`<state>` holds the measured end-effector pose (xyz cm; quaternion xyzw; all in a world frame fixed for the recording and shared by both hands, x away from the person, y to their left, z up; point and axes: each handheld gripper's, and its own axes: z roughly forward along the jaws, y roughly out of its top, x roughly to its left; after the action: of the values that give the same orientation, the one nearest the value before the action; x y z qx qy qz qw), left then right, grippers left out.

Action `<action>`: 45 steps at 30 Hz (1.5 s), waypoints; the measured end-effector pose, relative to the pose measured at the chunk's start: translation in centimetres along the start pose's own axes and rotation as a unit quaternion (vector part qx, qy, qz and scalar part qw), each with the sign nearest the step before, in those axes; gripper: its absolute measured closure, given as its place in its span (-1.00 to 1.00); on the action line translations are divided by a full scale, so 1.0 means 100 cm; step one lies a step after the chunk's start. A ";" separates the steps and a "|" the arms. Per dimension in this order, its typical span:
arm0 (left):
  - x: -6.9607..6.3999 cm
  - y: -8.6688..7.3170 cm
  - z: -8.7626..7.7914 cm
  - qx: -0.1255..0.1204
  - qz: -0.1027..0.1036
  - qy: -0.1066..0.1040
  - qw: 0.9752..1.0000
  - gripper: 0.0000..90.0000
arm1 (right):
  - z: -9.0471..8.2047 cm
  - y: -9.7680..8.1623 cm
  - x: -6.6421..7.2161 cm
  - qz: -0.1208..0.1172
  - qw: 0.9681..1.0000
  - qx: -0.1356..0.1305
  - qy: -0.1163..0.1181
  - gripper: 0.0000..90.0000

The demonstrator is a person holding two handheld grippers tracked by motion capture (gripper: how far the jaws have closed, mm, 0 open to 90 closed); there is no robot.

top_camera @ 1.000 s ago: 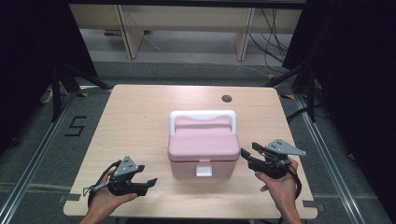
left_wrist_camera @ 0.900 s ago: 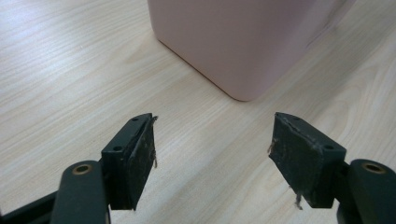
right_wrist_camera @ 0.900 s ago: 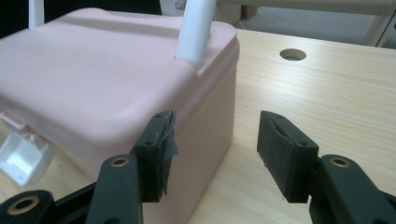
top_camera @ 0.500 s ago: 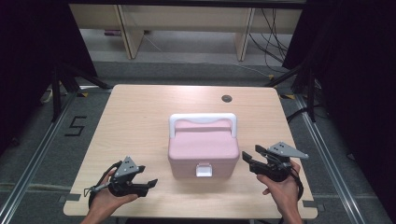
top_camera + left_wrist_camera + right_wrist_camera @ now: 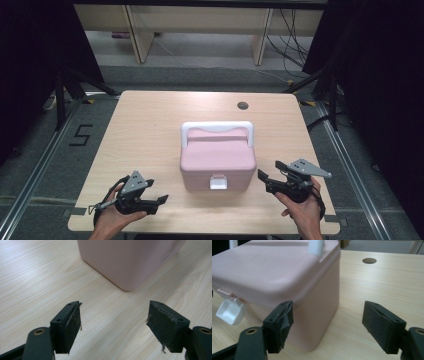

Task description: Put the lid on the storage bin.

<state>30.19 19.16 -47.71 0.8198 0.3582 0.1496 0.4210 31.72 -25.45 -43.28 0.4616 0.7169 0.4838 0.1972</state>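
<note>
Pale pink lidded box (image 5: 218, 159) with white handle (image 5: 217, 127) and white front latch (image 5: 218, 182), mid-bench toward near edge — left hand-held gripper (image 5: 161, 200) gaping, empty, right hand-held gripper (image 5: 261, 176) just opened, empty, flanking it

One legible mark is noted: a black numeral "5" (image 5: 80, 135) on the grey floor (image 5: 45, 165), at about nine o'clock from the wooden table (image 5: 150, 130), just off its left edge. No readable text, label or brand appears on any other surface.
</note>
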 end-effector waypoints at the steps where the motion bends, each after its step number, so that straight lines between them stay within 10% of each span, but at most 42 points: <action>1: 0.000 0.000 -0.001 0.007 0.004 0.000 1.000 -0.44 | 0.001 -0.002 0.000 -0.011 1.000 -0.004 0.001 -0.49; 25: -0.004 -0.014 -0.010 0.002 -0.008 0.014 1.000 -0.59 | -0.013 -0.050 0.010 -0.006 0.998 0.048 0.029 -0.64; 45: -0.013 -0.024 -0.013 0.020 0.023 0.011 0.999 -0.62 | -0.027 -0.077 0.011 0.005 0.995 0.091 0.027 -0.61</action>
<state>27.44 19.95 -48.79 0.8345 0.3468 0.1614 0.3966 25.56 -26.76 -48.60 0.4679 0.7606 0.4302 0.1323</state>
